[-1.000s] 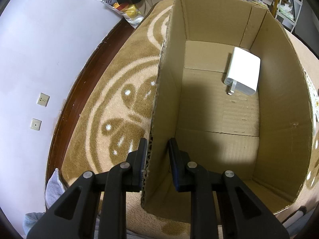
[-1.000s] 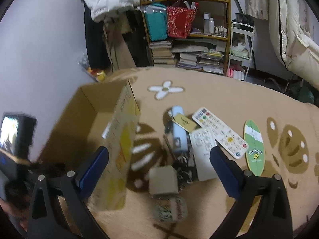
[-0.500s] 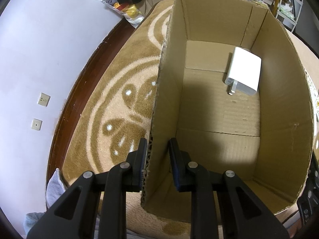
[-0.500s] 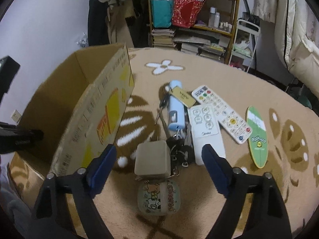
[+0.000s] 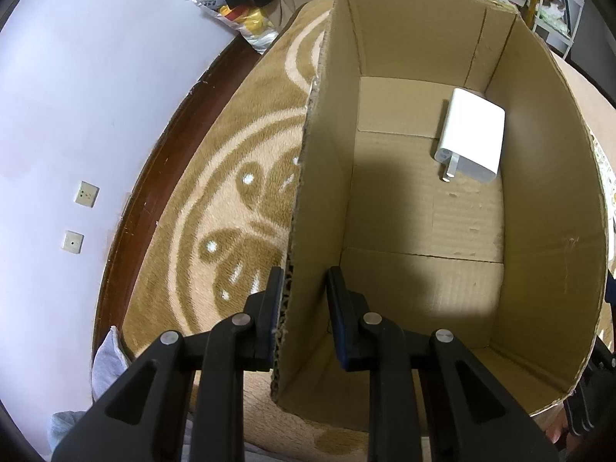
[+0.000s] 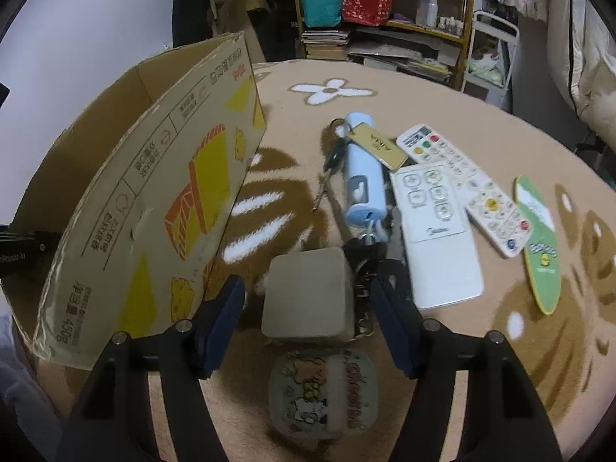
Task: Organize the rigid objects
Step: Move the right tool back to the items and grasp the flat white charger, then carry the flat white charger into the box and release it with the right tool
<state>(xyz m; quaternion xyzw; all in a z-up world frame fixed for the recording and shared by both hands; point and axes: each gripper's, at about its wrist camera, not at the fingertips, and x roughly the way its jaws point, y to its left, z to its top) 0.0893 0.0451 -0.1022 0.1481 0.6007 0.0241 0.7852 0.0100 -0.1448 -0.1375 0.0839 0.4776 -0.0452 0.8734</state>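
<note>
2 grippers: our left gripper point(image 5: 304, 300) pinches the brown cardboard box point(image 5: 539, 192) wall; our right gripper point(image 6: 308, 304), wide open, should centre on the beige square case point(image 6: 306, 296), lower centre, before closing.

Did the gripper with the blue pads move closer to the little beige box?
Yes. The right gripper has come forward and down: the beige box on the rug, once ahead of its fingers, now sits between them, not yet gripped.

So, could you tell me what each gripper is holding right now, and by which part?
The left gripper straddles the cardboard box at the top edge of its near side wall. The right gripper is open around the beige square box, holding nothing.
</note>
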